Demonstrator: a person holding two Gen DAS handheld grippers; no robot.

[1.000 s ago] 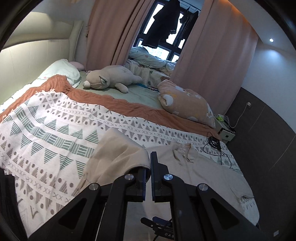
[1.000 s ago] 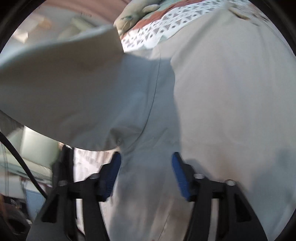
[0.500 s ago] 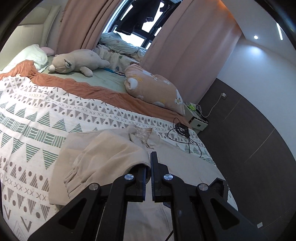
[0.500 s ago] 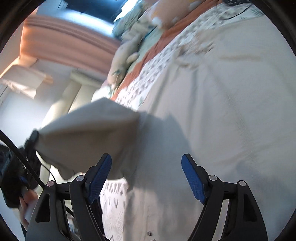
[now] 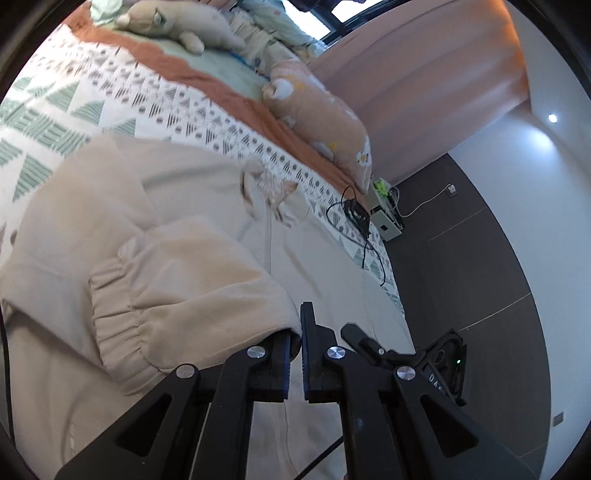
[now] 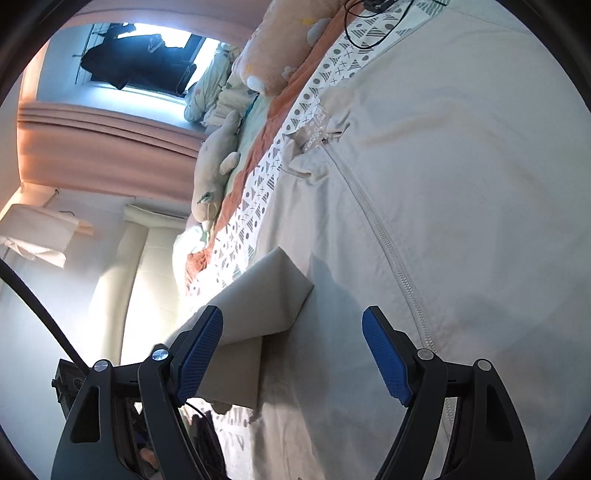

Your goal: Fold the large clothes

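A large beige zip-up jacket (image 5: 207,206) lies spread on the patterned bedspread (image 5: 74,107). My left gripper (image 5: 295,332) is shut on the jacket's sleeve near its gathered cuff (image 5: 118,325), holding it folded over the jacket's body. In the right wrist view the jacket (image 6: 461,192) fills the frame, its zipper (image 6: 388,243) running down the middle. My right gripper (image 6: 293,354) is open just above the cloth, nothing pinched between its blue pads (image 6: 386,356). The lifted sleeve (image 6: 258,302) hangs beside its left finger.
Plush toys (image 5: 177,22) and a peach pillow (image 5: 321,118) lie along the bed's far side. A black cable (image 5: 354,218) rests on the bedspread by the jacket's collar. A small white box (image 5: 386,221) sits on the dark floor (image 5: 461,280) past the bed's edge.
My left gripper has carried the sleeve down and across over the jacket's body, and its view has rolled. My right gripper has widened, released the cloth and swung to face along the zipper.
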